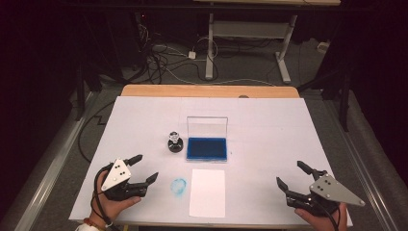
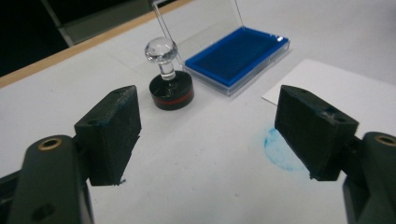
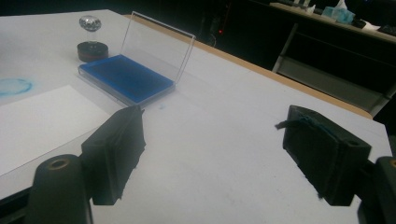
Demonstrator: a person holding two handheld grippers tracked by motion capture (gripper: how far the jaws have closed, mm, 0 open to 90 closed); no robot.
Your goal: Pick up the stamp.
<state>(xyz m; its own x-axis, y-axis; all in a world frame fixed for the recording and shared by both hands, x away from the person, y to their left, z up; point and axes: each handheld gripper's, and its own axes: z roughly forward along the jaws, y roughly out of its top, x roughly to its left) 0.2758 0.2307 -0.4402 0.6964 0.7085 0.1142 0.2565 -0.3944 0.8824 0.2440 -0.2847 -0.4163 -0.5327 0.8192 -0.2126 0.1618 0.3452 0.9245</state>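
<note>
A round black stamp [image 1: 174, 142] [image 2: 171, 88] [image 3: 92, 49] with a clear knob handle stands upright on the white table sheet [image 1: 269, 139], just left of a blue ink pad [image 1: 207, 148] [image 2: 236, 57] [image 3: 127, 77] whose clear lid stands open. A blank white paper [image 1: 207, 192] [image 2: 327, 84] [image 3: 42, 122] lies in front of the pad, with a smudged blue stamp mark [image 1: 179, 186] [image 2: 278, 148] [image 3: 13, 87] to its left. My left gripper [image 1: 145, 168] [image 2: 205, 140] rests open at the near left, pointing at the stamp. My right gripper [image 1: 291, 174] [image 3: 210, 149] rests open at the near right, holding nothing.
The wooden table edge [image 1: 207, 90] shows beyond the sheet. Behind it are a desk frame [image 1: 250, 43] and loose cables [image 1: 163, 57] on the floor. Metal rails [image 1: 57, 144] run along both sides of the table.
</note>
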